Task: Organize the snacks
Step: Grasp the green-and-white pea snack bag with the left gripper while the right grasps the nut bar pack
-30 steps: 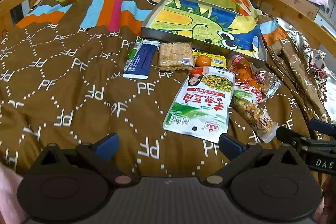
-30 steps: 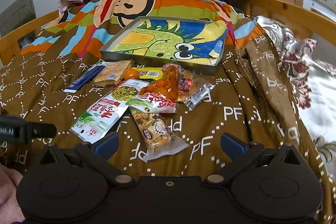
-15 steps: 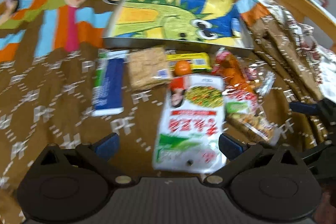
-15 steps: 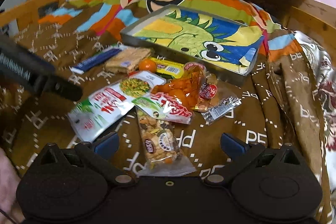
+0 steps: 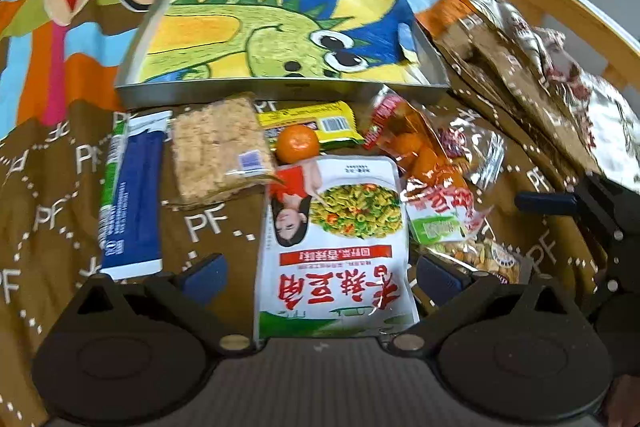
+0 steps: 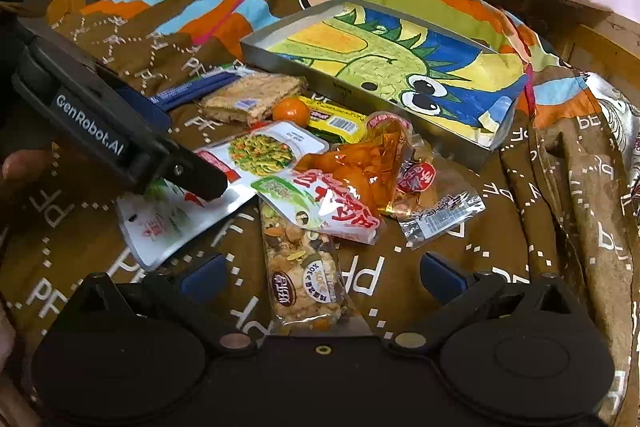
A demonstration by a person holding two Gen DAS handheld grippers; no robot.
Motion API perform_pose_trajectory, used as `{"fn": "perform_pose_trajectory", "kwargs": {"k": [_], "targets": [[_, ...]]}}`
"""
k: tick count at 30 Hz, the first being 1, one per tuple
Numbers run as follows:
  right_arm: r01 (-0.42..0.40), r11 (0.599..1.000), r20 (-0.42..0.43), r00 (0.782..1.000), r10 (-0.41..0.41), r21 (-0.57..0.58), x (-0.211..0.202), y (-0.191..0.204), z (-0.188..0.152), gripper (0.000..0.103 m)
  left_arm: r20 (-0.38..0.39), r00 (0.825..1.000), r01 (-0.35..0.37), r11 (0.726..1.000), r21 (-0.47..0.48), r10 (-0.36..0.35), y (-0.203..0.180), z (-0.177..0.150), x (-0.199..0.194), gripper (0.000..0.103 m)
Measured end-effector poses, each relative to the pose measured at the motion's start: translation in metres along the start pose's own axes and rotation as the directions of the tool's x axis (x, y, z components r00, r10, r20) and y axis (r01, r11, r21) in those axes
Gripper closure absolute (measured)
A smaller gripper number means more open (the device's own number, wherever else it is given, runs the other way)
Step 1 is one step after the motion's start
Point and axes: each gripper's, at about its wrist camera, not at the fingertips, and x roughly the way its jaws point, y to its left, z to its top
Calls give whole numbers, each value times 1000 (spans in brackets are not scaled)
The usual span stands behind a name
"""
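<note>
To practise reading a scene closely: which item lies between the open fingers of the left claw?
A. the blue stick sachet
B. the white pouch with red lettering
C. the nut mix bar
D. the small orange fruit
B: in the left wrist view the white pouch with red lettering lies flat between the spread fingers of the left claw.

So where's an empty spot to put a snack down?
Inside the dinosaur tray, nothing's there. Also bare blanket right of the nut bar. It's crowded between the blue packet and the clear wrapper.
</note>
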Motion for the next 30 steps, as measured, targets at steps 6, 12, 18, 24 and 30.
{"fn": "perform_pose_trajectory", "kwargs": {"k": [6, 12, 18, 24, 30], "targets": [[-18, 1000, -16, 1000, 19, 16, 7, 1, -2, 9, -13, 1000, 22, 1000, 8, -22, 0, 0, 14, 0], [-54, 998, -35, 998, 55, 36, 10, 1, -3, 22, -40, 998, 59, 998, 27, -58, -2, -4, 26, 1], [-82, 995, -47, 995, 84, 51, 11, 1, -4, 30, -39, 994, 98, 995, -6, -99, 5, -5, 26, 2], [-103, 992, -46, 993, 106, 73, 12, -1, -5, 36, -40, 997, 72, 997, 26, -71, 3, -7, 26, 9], [-93, 992, -53, 994, 98, 88, 13, -5, -3, 51, -32, 998, 54, 998, 25, -54, 2, -9, 23, 19]]}}
